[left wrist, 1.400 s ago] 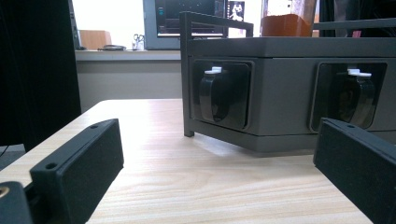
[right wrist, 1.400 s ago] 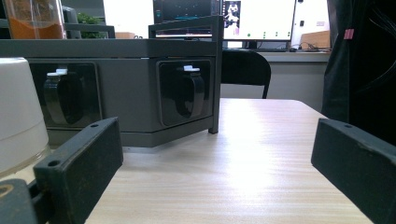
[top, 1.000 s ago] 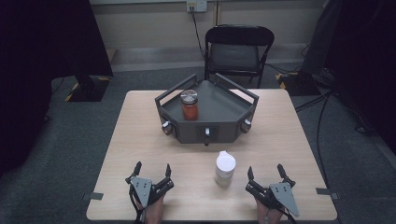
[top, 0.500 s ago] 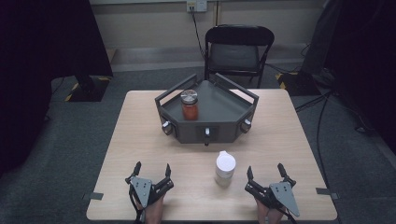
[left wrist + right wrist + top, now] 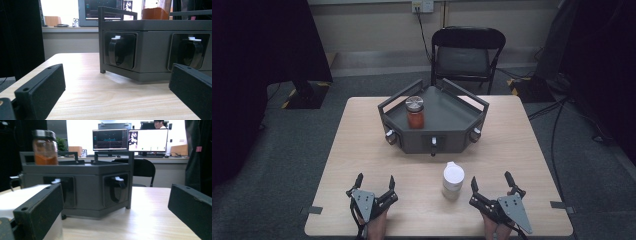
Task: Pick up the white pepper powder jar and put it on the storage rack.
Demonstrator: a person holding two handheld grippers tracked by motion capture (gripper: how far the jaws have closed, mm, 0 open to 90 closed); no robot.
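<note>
My left gripper (image 5: pixel 373 183) and right gripper (image 5: pixel 491 183) rest at the near table (image 5: pixel 362 150) edge, both with jaws wide apart and nothing between them. The white bottle (image 5: pixel 453 180) stands upright between them, nearer my right one. It looks like light, stiff plastic with smooth, possibly slick sides, so I'd squeeze the body below the cap, gently. The jar (image 5: pixel 414 112) on the grey tray (image 5: pixel 447 112) looks like glass: heavier, breakable. I can read no label or writing on either.
</note>
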